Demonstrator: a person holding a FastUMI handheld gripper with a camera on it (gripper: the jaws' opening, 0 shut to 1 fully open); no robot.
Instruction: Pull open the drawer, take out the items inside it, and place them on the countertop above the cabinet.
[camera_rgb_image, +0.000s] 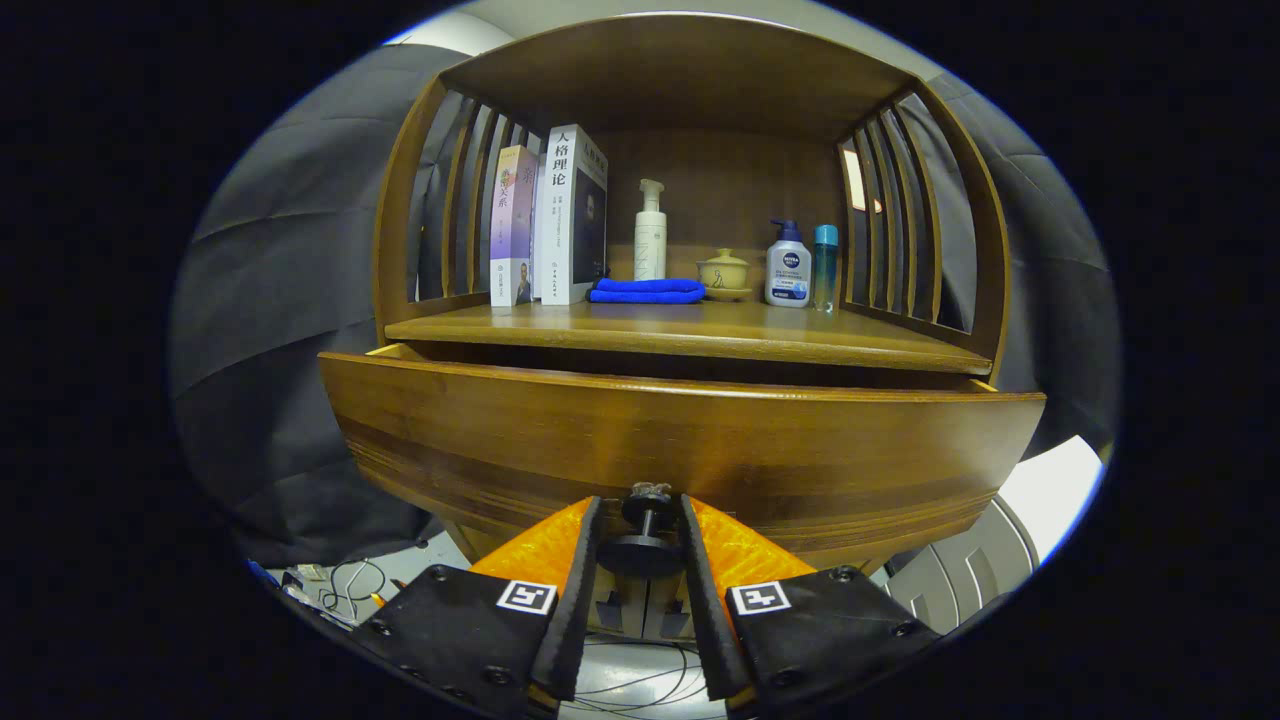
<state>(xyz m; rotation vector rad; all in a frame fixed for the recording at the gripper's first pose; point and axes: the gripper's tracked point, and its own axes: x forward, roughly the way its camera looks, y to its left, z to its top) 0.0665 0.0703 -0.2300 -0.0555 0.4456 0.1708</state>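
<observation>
brown varnished wood with a smooth, glossy grain makes up the cabinet (690, 90), whose open shelf has curved sides of thin upright slats. the drawer (680, 440) below the shelf has a broad, bowed front with fine grooves along its lower part, and it stands pulled out a little from the cabinet, a dark gap showing between its top edge and the countertop (690, 335); what lies inside is hidden. at the middle of the drawer front sits a dark round knob (642, 545) on a short stem, flared like a disc at its outer end. the gripper (642, 530) is clenched on this knob, a finger pressing on each side of the disc, their inner faces lined with soft, foam-like strips. on the countertop, two books (552, 225) stand upright against the left slats, their spines pale and glossy. just beside them lies a folded blue cloth (647, 291), plush and flat. behind the cloth stands a tall white pump bottle (650, 235), and next to it a squat, cream lidded cup (723, 272) of glazed ceramic on a saucer. further right stand a white bottle (788, 270) with a blue pump and, touching or nearly so, a slim clear teal bottle (825, 265). loose cables (350, 585) lie on the floor below the drawer.
</observation>
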